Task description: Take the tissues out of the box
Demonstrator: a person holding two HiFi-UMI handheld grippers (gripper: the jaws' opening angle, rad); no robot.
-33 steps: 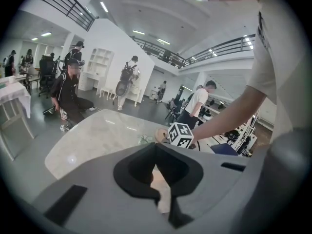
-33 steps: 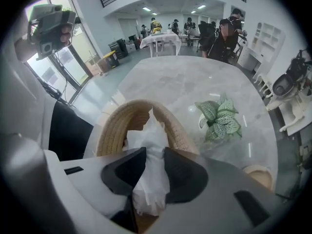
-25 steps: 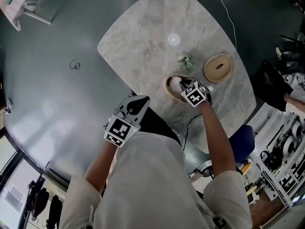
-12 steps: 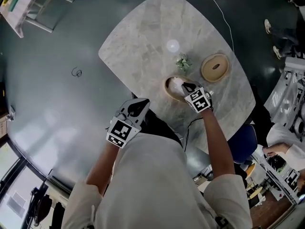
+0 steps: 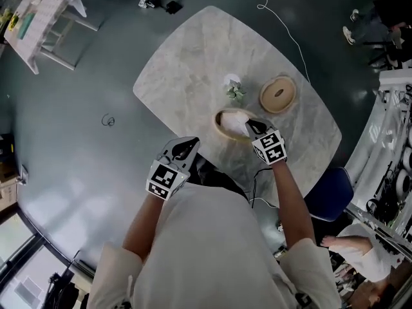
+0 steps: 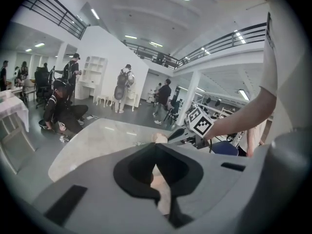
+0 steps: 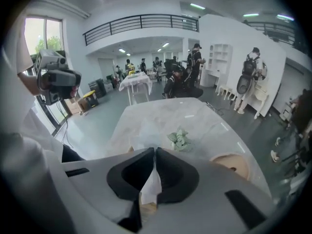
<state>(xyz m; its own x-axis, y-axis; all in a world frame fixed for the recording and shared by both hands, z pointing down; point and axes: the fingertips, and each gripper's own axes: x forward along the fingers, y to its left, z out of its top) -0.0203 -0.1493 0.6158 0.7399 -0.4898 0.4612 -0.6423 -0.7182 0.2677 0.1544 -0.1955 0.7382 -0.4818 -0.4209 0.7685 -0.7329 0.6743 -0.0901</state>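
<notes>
Fingers of the right gripper (image 7: 153, 152) have just been closing and pinch a tissue (image 7: 150, 185), the box (image 5: 222, 131) below them; left gripper (image 6: 155, 147) fingers clenched, empty.

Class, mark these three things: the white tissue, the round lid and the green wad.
tissue (image 5: 235, 122): head view, its white bulge.
round lid (image 5: 269, 99): head view, its top beside the slot.
green wad (image 7: 179, 139): right gripper view, its middle.

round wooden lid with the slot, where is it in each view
Head view: round wooden lid right of centre, on the marble table.
Right gripper view: lid at lower right, on the table's near edge.
Left gripper view: cannot be made out.
Shared landmark: the marble table.
</notes>
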